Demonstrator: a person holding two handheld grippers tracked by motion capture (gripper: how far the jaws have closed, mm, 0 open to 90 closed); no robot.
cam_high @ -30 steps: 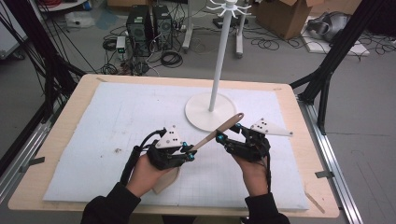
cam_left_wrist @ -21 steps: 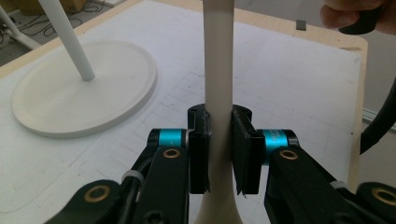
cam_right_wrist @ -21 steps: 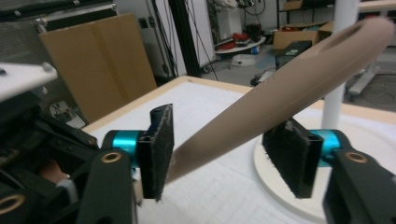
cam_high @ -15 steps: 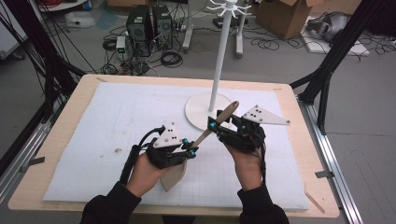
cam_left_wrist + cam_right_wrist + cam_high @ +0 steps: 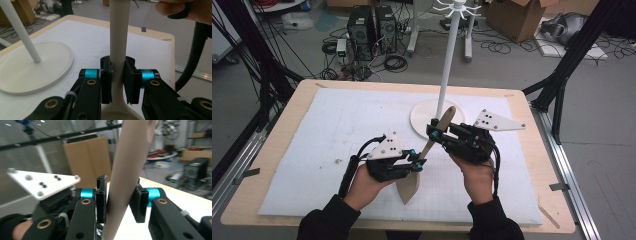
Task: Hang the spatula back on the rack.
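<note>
A pale wooden spoon [image 5: 432,142] hangs tilted above the white mat, bowl end low near me and handle tip up by the stand. My left gripper [image 5: 418,164] is shut on its narrow neck just above the bowl; in the left gripper view both pads press the spoon [image 5: 118,37] at the left gripper [image 5: 117,62]. My right gripper [image 5: 435,132] grips higher on the handle. Its jaws have just been closing with the handle between them. In the right gripper view both pads of the right gripper [image 5: 118,182] touch the spoon [image 5: 127,165].
A white stand with a round base [image 5: 422,117] and a tall pole [image 5: 447,75] rises just behind the grippers, hooks at its top. The white mat [image 5: 337,125] covers the wooden table [image 5: 282,120]. Computers, cables and boxes lie on the floor beyond.
The right gripper rose and shifted left along the handle, and its jaws closed on it. The spoon swung from a shallow slant to a steeper one. The left hand stayed put.
</note>
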